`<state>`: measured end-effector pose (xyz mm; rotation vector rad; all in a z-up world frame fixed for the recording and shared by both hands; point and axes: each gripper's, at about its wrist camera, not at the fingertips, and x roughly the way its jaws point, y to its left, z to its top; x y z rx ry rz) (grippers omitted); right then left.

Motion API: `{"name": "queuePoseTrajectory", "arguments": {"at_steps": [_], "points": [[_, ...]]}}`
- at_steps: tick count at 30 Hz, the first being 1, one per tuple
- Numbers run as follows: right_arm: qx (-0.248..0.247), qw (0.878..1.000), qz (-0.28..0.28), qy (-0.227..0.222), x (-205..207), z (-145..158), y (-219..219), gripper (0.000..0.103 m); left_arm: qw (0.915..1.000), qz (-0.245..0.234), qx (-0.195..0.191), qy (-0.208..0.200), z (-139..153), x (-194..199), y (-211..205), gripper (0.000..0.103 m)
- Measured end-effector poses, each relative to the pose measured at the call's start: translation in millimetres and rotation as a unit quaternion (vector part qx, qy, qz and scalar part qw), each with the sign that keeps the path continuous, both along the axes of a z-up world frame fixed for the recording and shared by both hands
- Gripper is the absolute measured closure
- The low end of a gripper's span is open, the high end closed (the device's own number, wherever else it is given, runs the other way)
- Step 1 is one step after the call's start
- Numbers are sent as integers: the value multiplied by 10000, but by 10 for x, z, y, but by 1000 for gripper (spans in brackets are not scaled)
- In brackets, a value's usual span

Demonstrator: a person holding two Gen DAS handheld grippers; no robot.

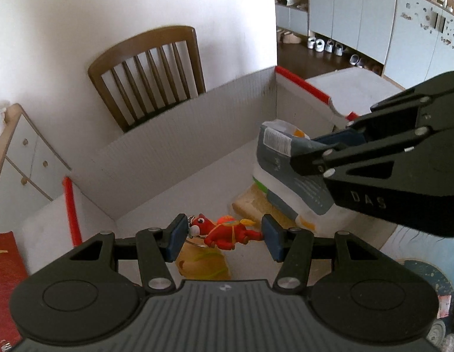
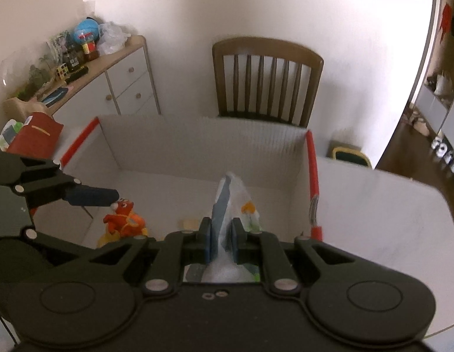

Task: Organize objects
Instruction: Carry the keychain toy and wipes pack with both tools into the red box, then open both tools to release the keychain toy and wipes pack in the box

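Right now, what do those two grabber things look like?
Both are black plastic. The left hand-held gripper has two thin arms joined by silver bolts, dark blue ribbed pads at the tips, two round black discs and a grey ridged body. The right hand-held gripper looks the same, and its side shows the white letters DAS. No cables, hands or sleeves show.

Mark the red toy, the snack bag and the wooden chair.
red toy (image 1: 224,231), left wrist view, on its body.
snack bag (image 1: 281,161), left wrist view, on its grey side.
wooden chair (image 2: 266,85), right wrist view, on a back slat.
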<state>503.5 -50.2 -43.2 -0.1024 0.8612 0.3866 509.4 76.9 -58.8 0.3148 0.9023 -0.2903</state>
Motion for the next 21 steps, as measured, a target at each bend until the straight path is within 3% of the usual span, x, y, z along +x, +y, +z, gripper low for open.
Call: {"name": "queuePoseTrajectory", "arguments": {"at_steps": [9, 14, 17, 21], "points": [[-72, 9999, 11, 76, -20, -155, 5, 81, 9998, 44, -51, 200, -168, 100, 28, 49], [15, 10000, -1, 45, -23, -125, -11, 68, 9995, 108, -96, 283, -231, 91, 68, 48], [18, 10000, 20, -8, -45, -98, 7, 60, 9995, 113, -168, 251, -217, 60, 81, 40], [-4, 10000, 40, -84, -91, -35, 8, 55, 9994, 150, -265, 157, -147, 5, 103, 40]]}}
